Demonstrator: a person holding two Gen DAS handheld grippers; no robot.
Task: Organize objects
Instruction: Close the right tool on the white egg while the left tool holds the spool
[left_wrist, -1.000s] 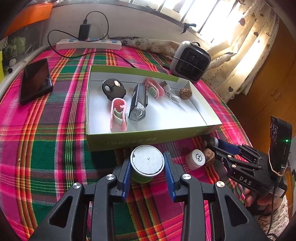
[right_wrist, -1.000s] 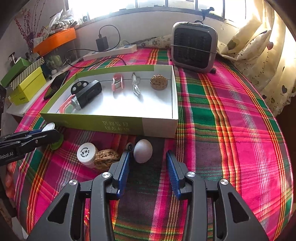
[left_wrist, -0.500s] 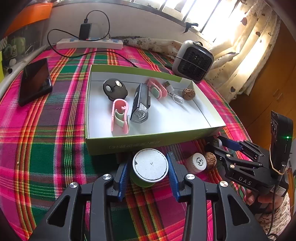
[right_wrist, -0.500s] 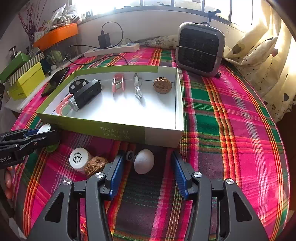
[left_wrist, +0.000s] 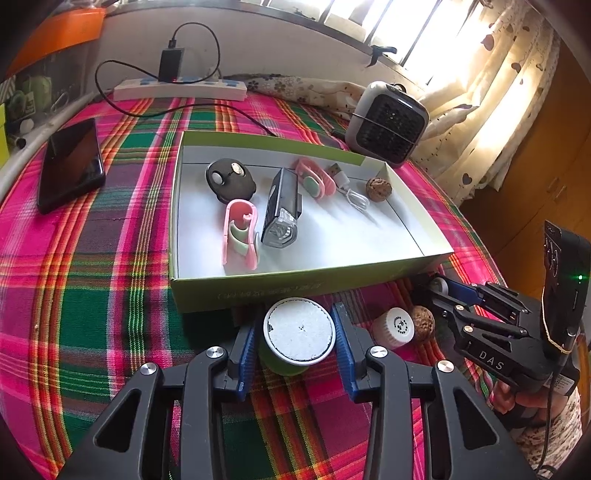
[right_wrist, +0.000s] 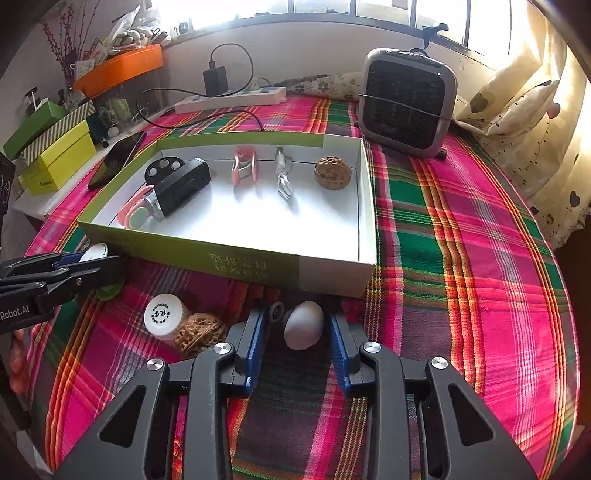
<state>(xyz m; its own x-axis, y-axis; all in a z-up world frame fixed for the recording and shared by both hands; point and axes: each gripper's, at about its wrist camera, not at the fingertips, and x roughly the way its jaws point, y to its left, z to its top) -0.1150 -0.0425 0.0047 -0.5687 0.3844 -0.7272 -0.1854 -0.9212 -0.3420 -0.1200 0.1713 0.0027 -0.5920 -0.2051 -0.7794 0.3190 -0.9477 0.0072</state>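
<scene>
Closing both tongs on loose items before the green-sided box (right_wrist: 236, 258): left tongs (left_wrist: 297, 338) closing around the white-capped green jar (left_wrist: 297, 330), right tongs (right_wrist: 297, 328) narrowing beside the egg (right_wrist: 303, 325), neither visibly pinched; lifting into the box likely following.

"DAS" stands on the right tool (left_wrist: 439, 290); "Robot.AI" on the left tool (right_wrist: 85, 264). Print on the box (right_wrist: 258, 267) front and the bottle (right_wrist: 162, 314) cap is unreadable.

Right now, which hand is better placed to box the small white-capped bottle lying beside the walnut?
Neither is free: the left gripper straddles the green spool, the right gripper the egg. The bottle looks nearer the right.
</scene>
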